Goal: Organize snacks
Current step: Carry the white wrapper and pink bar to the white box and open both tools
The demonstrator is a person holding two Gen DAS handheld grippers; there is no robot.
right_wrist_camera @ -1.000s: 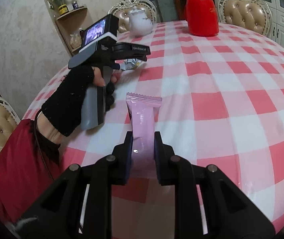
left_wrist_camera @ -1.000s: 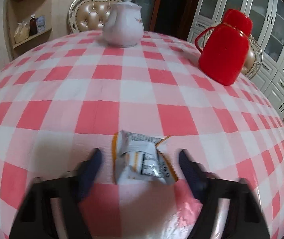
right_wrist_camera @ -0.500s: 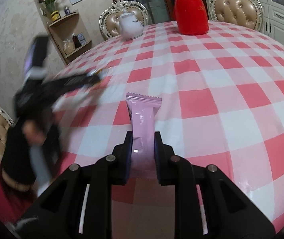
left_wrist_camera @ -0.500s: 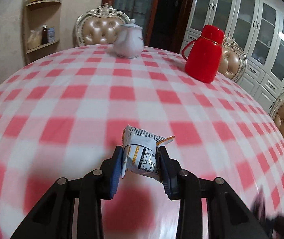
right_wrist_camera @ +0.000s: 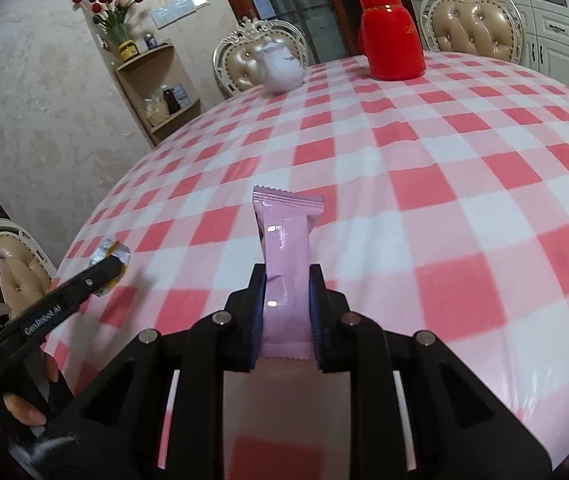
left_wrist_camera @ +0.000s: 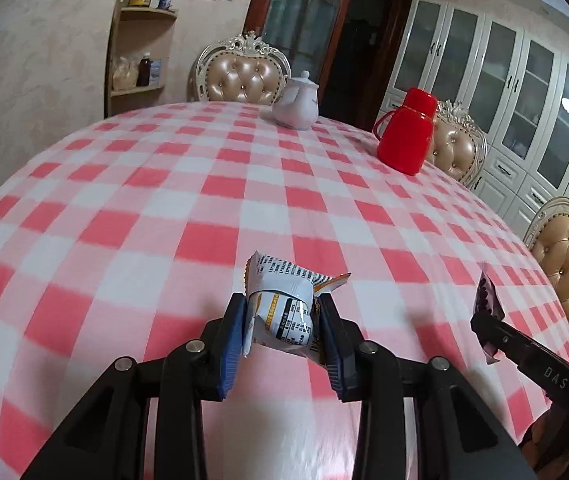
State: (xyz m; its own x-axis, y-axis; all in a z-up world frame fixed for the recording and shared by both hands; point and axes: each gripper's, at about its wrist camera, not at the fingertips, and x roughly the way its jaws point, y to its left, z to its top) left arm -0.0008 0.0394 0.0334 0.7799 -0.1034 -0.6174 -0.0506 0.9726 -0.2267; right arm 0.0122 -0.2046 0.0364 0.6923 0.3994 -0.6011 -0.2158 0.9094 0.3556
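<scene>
- The left gripper [left_wrist_camera: 282, 324] is pinching a crumpled white-and-orange snack packet [left_wrist_camera: 284, 308]; its blue pads press into both sides, and the packet is carried clear of the cloth. A second ago these jaws stood wide with the packet lying between them on the table; they have closed on it since then.
- The right gripper [right_wrist_camera: 287, 304] is clamped on the lower end of a long pink snack bar [right_wrist_camera: 286, 248], which juts forward and up between the pads with its crimped far end free in the air.
- From the right wrist view the left gripper [right_wrist_camera: 106, 270] shows at the left edge with its packet [right_wrist_camera: 110, 254] at the tip, near the table's edge; a gloved hand [right_wrist_camera: 28, 408] holds its handle.
- From the left wrist view the right gripper's finger and a dark sliver of the bar [left_wrist_camera: 488, 300] sit at the right edge, so the two tools are side by side but apart.
- Beyond them lies the table with a red-and-white checked tablecloth [left_wrist_camera: 212, 184], bare nearby; a white teapot [left_wrist_camera: 296, 106] and a red thermos jug [left_wrist_camera: 406, 132] stand at the far side, well away.
- Progress, as I judge it: both snacks are picked up, none is placed. No tray, box or pile shows, so where they belong cannot be told; setting them down together is left.
</scene>
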